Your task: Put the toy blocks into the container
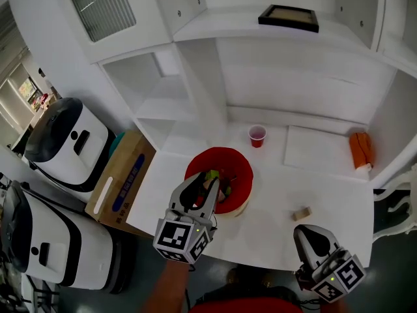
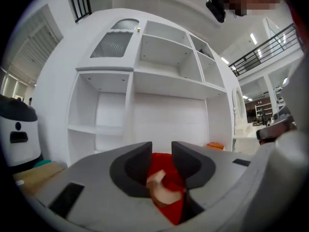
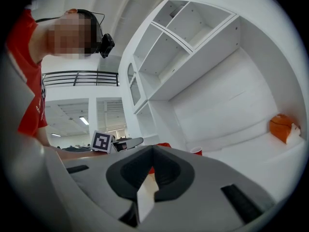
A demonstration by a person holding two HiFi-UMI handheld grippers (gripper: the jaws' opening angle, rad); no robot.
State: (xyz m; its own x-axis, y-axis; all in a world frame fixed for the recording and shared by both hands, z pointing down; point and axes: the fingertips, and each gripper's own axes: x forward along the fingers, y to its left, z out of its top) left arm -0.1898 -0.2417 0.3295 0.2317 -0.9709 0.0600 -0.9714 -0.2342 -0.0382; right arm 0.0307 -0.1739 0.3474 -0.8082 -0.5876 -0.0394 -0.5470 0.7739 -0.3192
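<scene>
The red container (image 1: 225,154) stands on the white table (image 1: 273,233) and holds several coloured blocks. My left gripper (image 1: 203,191) hangs over its near rim, shut on a tan wooden block (image 1: 210,185). In the left gripper view that block (image 2: 161,190) sits between the jaws with the red container (image 2: 159,163) behind it. Another small wooden block (image 1: 301,213) lies on the table to the right. My right gripper (image 1: 307,232) is shut and empty near the table's front right edge, just in front of that loose block.
A red cup (image 1: 257,135) stands behind the container, and an orange cloth (image 1: 360,149) lies at the far right. White shelves rise at the back, with a dark frame (image 1: 288,17) on top. A cardboard box (image 1: 124,175) and white appliances (image 1: 62,145) sit left of the table.
</scene>
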